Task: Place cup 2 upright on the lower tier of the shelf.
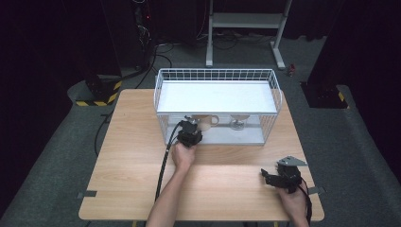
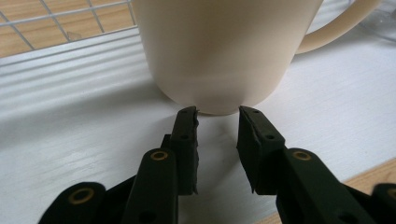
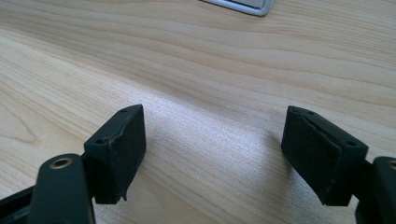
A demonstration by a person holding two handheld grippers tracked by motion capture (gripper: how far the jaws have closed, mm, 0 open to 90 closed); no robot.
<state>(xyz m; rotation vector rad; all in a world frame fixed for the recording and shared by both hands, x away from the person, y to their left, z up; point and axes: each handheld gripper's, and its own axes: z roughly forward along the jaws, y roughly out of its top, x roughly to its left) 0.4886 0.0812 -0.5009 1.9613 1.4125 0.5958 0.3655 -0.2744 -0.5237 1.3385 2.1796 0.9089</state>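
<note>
While I reach: my left gripper [image 2: 217,112] gapes narrowly, empty, at the mug [image 2: 219,46]
Risk: jaws shove it over

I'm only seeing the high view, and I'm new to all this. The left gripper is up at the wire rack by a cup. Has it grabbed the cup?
Observer: No. In the left gripper view the left gripper is open, its tips just short of the cream mug, with nothing between them.
Operator: Which way does the handle point?
Observer: To that view's upper right, away from the jaws.
Operator: And the other gripper?
Observer: The right gripper is wide open over the bare wooden table.
</note>
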